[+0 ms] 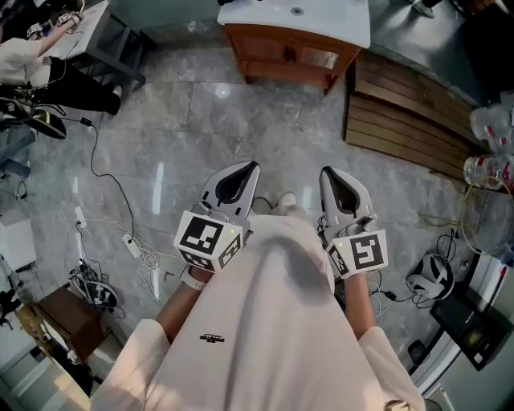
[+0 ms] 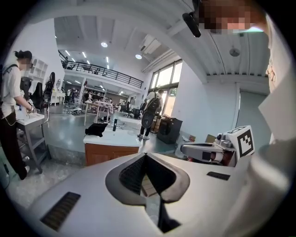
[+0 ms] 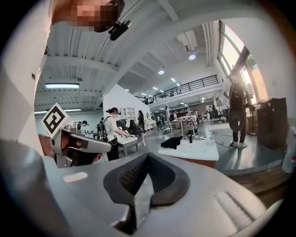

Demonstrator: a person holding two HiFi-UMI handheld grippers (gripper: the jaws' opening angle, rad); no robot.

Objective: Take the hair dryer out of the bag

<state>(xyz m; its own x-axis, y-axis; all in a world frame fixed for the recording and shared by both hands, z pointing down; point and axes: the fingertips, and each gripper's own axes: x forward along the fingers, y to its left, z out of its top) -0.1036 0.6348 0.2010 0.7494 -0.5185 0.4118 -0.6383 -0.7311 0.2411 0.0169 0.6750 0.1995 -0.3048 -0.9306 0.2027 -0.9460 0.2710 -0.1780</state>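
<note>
You have not begun the job yet. You stand on the grey floor (image 1: 201, 120) with both tools drawn in close to your body, and nothing of the task lies within reach.

The table (image 1: 337, 20), a white top on a wooden cabinet, stands far ahead of you and well apart from both tools. I judge that your next move is to walk up to it and bring the tools down over its top. Only then should you part one pair of jaws.

On that top lies a black bundle (image 2: 96, 129), with a small dark bottle (image 2: 114, 125) upright just right of it. The bundle may be the bag, but from here you cannot tell that, nor whether it is open, nor what it holds. No hair dryer shows in any view. If it is in the bundle, it is hidden.

Your left hand-held gripper (image 1: 249, 168) has its jaws pressed together with nothing between them. Your right hand-held gripper (image 1: 328, 171) is the same, closed and empty. Both point away from you towards the table.
</note>
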